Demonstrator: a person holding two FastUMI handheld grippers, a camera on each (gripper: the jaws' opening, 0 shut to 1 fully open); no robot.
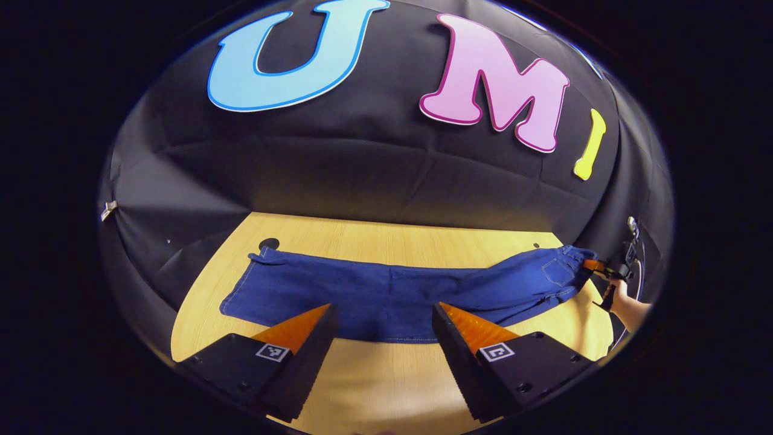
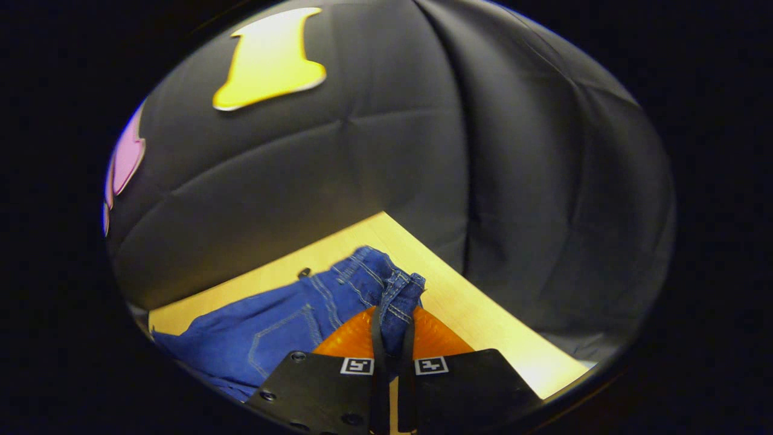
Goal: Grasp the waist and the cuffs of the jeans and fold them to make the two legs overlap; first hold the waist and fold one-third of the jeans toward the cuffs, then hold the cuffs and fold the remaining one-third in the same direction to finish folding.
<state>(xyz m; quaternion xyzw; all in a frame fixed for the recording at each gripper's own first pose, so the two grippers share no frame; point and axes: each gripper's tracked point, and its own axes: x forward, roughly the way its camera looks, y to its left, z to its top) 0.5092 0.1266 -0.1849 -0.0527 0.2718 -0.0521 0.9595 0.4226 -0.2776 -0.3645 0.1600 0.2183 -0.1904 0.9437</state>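
right tool [image 2: 392,326] clamps jeans [image 1: 386,296] waist; left tool [image 1: 381,314] spread wide.

blue jeans [image 1: 386,296] on a pale wood-grain table [image 1: 386,368].

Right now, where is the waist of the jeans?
In the left gripper view the waist lies at the table's right end, pinched by the right hand-held gripper; the right gripper view shows both fingers closed on it.

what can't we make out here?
- Left gripper view: the right hand-held gripper at the jeans waist is tiny at the edge; its grip is unreadable there.
- Right gripper view: the cuffs lie past the left edge.
- Left gripper view: jeans' near hem sits behind the left hand-held gripper fingers.
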